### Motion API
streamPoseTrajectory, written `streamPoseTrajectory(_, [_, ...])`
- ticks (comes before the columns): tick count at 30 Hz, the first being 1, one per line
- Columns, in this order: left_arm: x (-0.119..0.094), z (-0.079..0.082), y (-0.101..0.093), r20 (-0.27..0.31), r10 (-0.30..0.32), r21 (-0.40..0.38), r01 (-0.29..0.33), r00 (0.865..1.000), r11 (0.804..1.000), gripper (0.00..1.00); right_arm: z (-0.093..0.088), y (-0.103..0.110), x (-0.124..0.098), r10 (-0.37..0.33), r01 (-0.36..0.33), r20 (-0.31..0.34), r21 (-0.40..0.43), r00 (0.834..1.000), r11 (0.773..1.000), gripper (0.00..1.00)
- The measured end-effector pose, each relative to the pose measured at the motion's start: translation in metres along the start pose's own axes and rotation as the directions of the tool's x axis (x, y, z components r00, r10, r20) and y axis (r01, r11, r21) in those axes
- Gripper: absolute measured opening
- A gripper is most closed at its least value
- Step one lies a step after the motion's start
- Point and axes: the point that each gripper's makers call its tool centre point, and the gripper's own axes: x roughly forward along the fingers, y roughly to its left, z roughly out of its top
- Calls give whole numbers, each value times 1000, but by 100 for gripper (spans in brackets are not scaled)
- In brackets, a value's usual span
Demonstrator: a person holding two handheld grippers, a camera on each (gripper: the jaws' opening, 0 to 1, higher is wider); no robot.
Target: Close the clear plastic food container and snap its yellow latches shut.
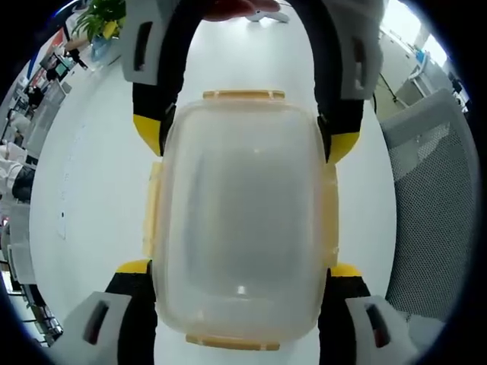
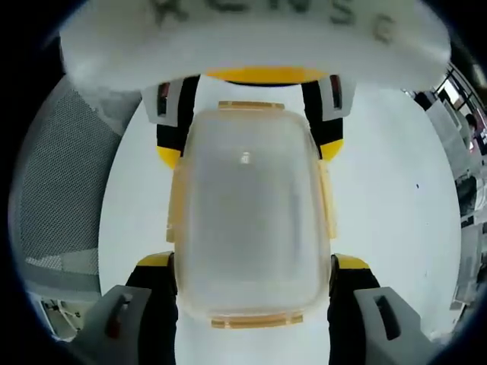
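1. We count one clear plastic food container with a rounded rectangular lid (image 1: 240, 220), four yellow latches along its lid edges, and two grippers, each with two black jaws tipped in yellow.
2. In the left gripper view we see the container lying lid-up on the white worktop (image 1: 84, 182), directly between the left gripper's (image 1: 241, 268) own jaws, which rise at either side of its near end; the yellow tips sit at the container's two long sides, touching or nearly so.
3. At the container's far end the right gripper (image 1: 245, 133) comes in from the opposite direction, its yellow tips flanking the far corners.
4. In the right gripper view the same container (image 2: 249, 220) lies between the right gripper's (image 2: 251, 262) jaws, with the left gripper (image 2: 249, 148) bracketing its far end.
5. Both grippers are spread as wide as the container; we cannot tell whether either is actually squeezing it.
6. The lid is frosted, smooth and slightly domed with softly rounded corners. The end latch (image 1: 243, 95) and the near one (image 1: 232, 343) are thin translucent yellow strips; the side latches (image 1: 152, 213) run along the long edges. We cannot tell whether they are snapped down.
7. A grey mesh chair back (image 1: 430, 198) stands beyond the worktop's edge.
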Motion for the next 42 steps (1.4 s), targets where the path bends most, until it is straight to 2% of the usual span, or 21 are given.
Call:
streamPoseTrajectory(9, [-1,0,-2,26,1,5,-1,1000,1000,86,0,1,-1,-5,5,-5,6,1000,1000,79])
streamPoseTrajectory(22, [-2,-1,-4,33,0,13,-1,999,1000,86,1,2,0,-6,6,2,11,1000,1000,79])
streamPoseTrajectory(42, [-5,-17,-5,28,-2,14,2,1000,1000,87,14,4,6,0,0,13,9,1000,1000,79])
